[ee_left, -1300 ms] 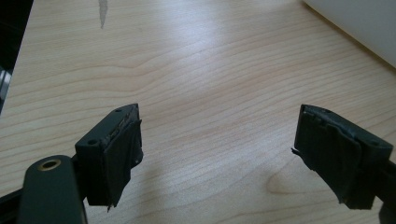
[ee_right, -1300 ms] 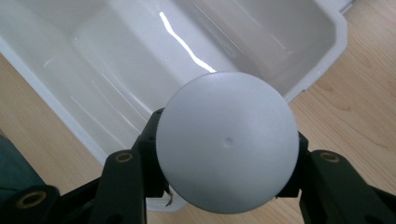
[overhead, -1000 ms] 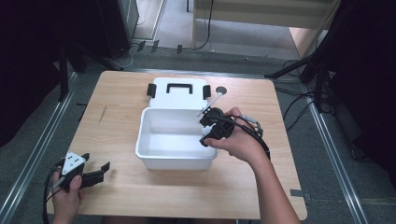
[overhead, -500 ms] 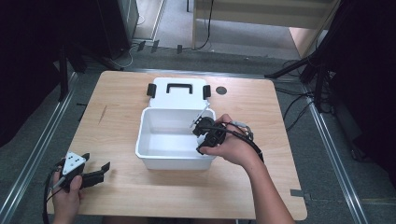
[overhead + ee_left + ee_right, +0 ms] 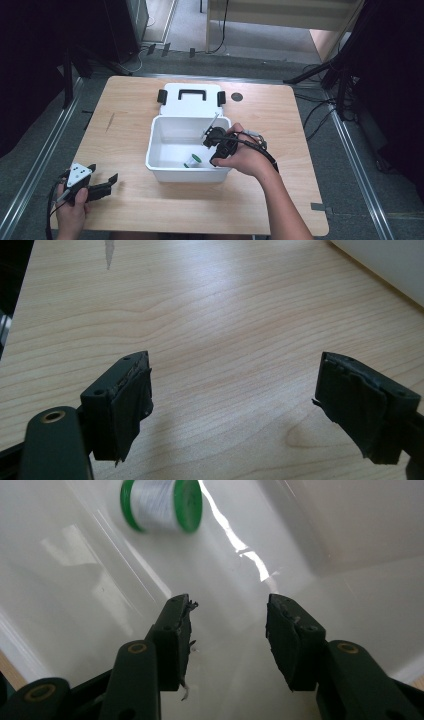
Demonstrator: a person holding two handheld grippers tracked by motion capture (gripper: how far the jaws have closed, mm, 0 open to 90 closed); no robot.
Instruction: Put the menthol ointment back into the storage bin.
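Observation:
A white open bin (image 5: 186, 174) stands mid-table, and a green-ended spool of pale wire (image 5: 191, 161) lies on its side on the bin's floor near the front wall. My right gripper (image 5: 210, 150) dips into the bin at its right side. Its jaws have just been closing, but they stand apart with nothing between them. In the right gripper view the spool (image 5: 161, 504) lies a short way beyond the gripper (image 5: 227, 607). My left gripper (image 5: 102, 174) rests at the table's front left corner, open and empty (image 5: 235, 362) over bare wood.
The bin's white lid (image 5: 190, 102) with a black handle and two black latches lies flat just behind the bin. A small dark round mark (image 5: 237, 96) sits on the table to the lid's right. Dark floor and cables surround the table.
The right gripper has sunk from the bin's right rim down into the bin. The spool now lies on the bin's floor, where none showed before. The left gripper has kept still.

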